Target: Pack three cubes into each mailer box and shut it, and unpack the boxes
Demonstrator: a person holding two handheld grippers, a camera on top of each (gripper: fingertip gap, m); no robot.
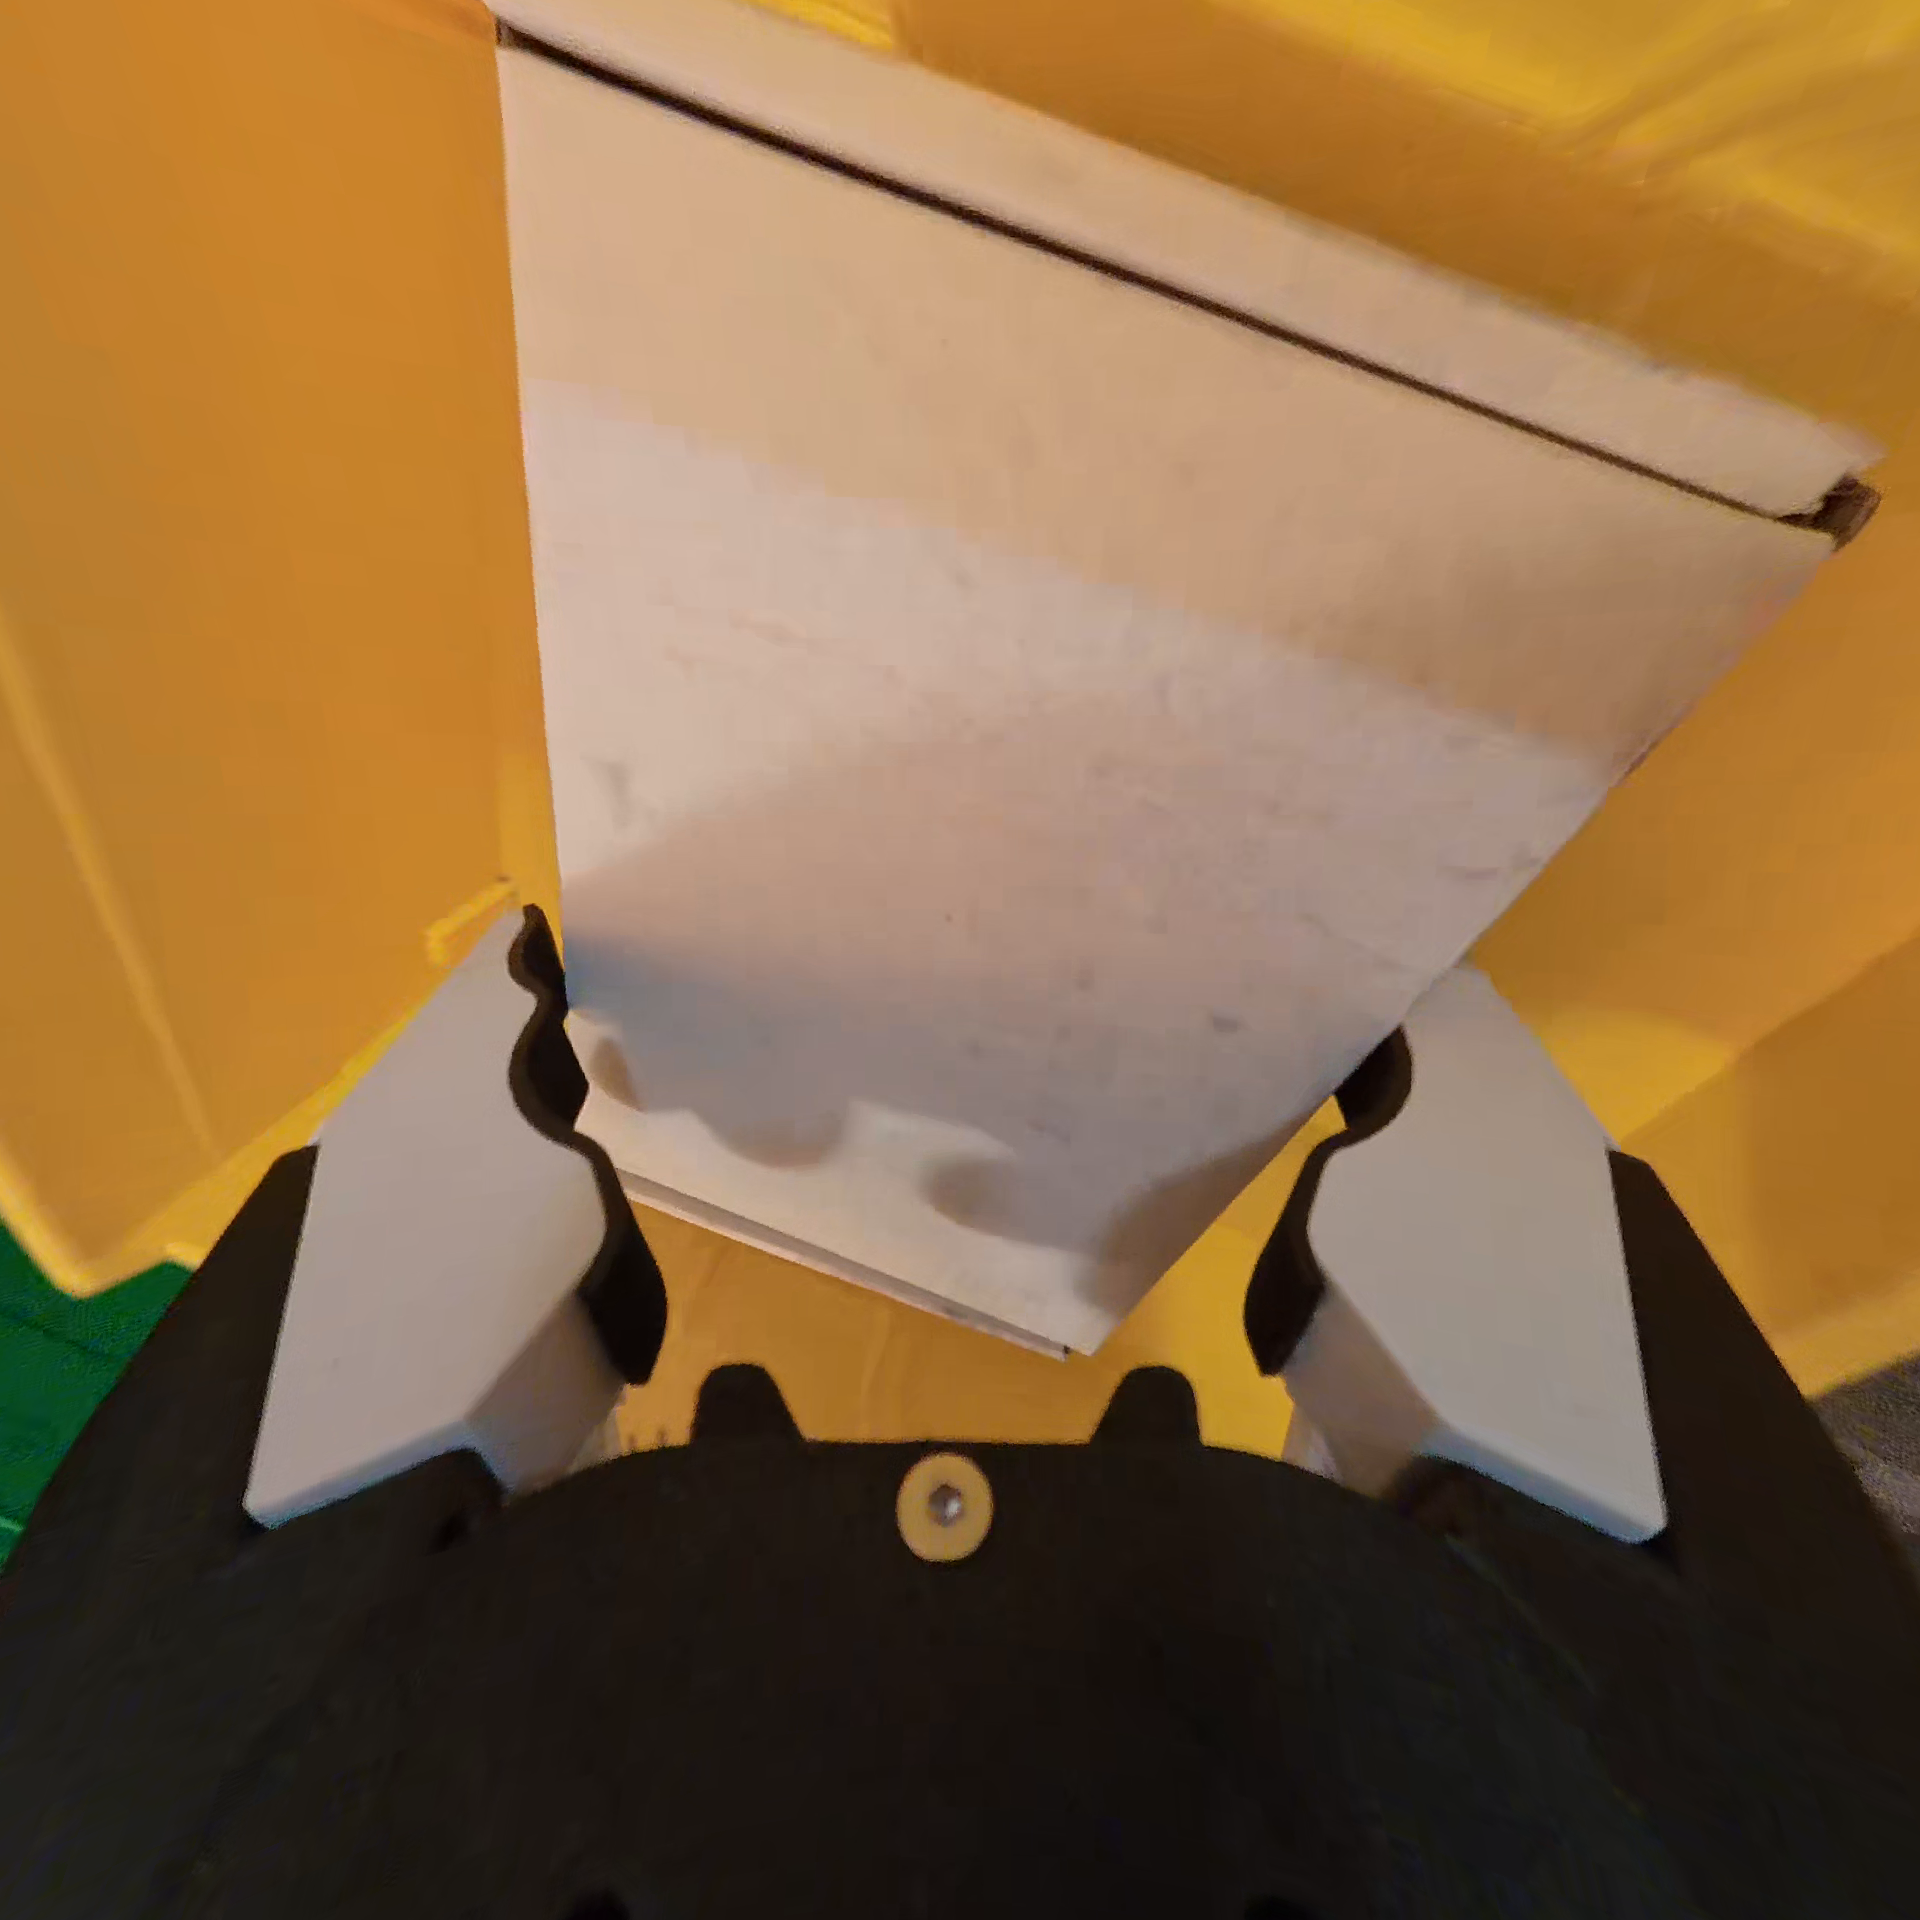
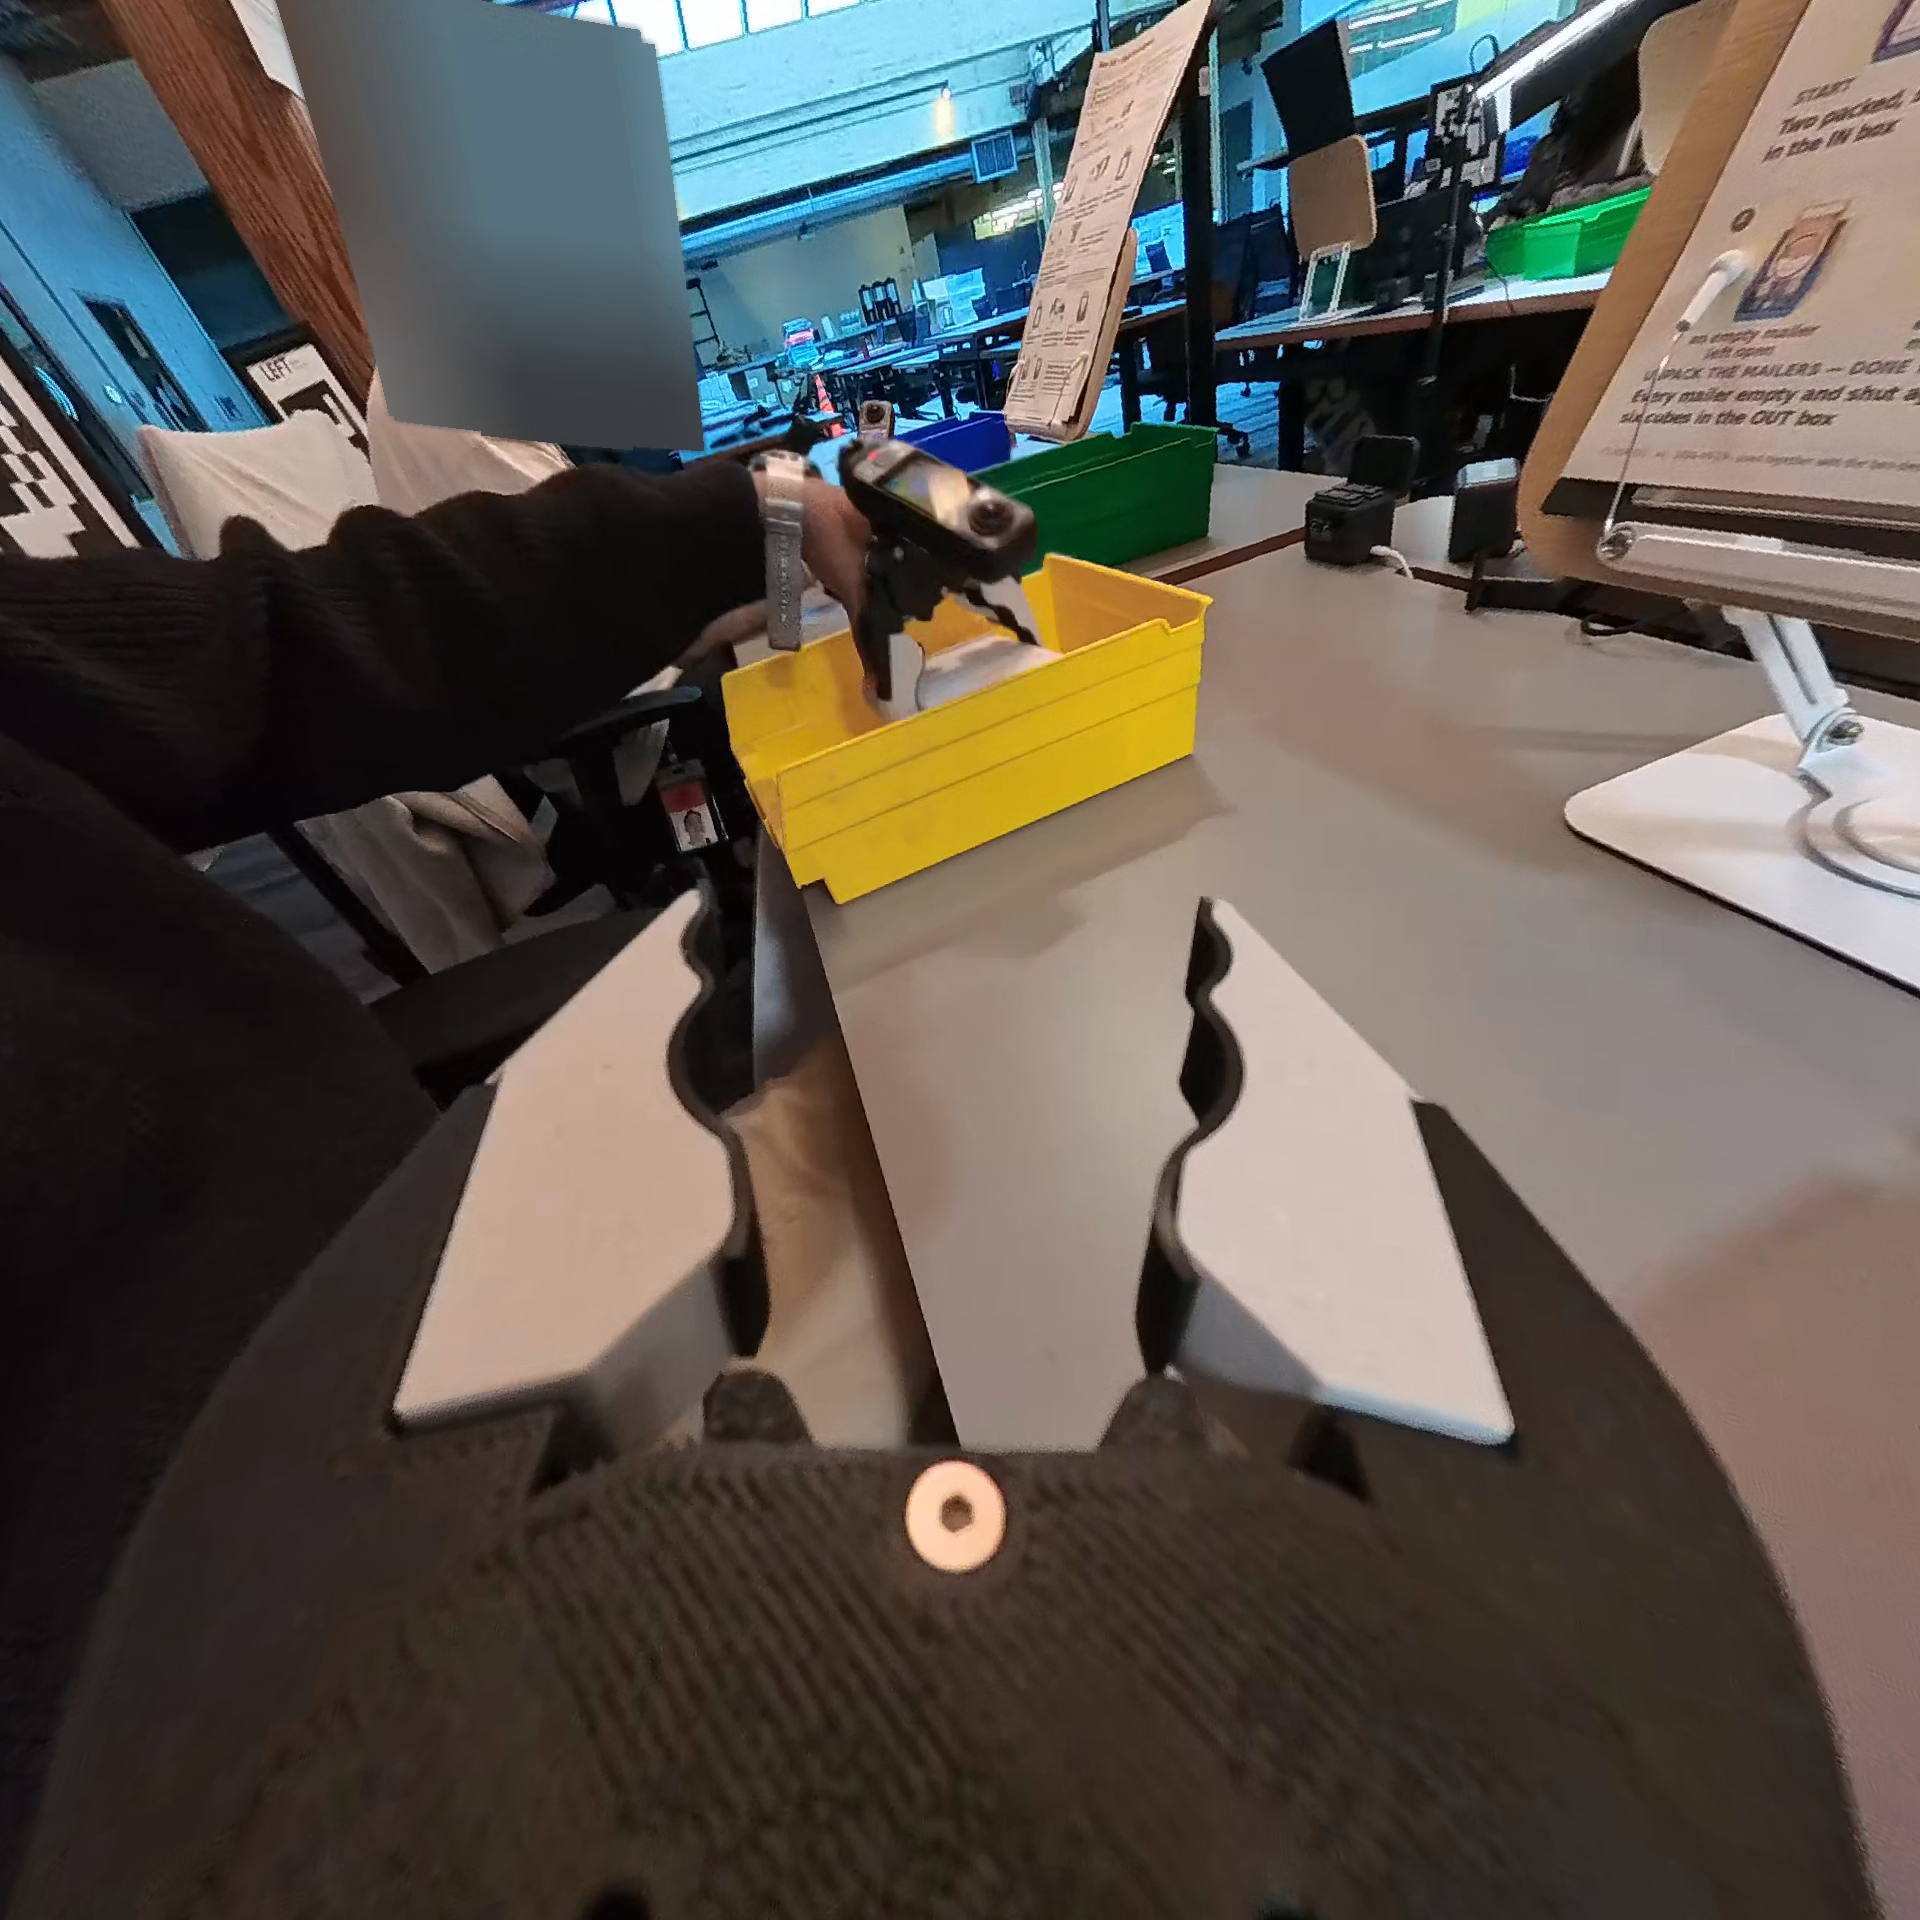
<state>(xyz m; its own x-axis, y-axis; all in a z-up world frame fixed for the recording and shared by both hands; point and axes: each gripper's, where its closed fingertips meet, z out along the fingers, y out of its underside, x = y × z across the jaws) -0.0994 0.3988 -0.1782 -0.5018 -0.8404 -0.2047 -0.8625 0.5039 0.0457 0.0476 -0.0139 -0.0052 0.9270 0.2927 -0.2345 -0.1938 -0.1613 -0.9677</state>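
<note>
Two grippers are seen. The left gripper [image 1: 961, 1039] is lowered into a yellow bin [image 2: 987, 748] on the grey table [image 2: 1403, 935], and its fingers [image 1: 436, 1195] are pressed against both sides of a closed white mailer box [image 1: 1039, 675], which is clamped between them inside the bin. The right gripper [image 2: 951, 997] is held above the near table edge, its jaws spread wide with nothing between them. A green bin [image 2: 1112, 488] is set just behind the yellow one.

Grey table [image 2: 1455, 883] in front; rows of long desks [image 2: 1351, 312] fill a bright hall (high windows [image 2: 748, 16]).
</note>
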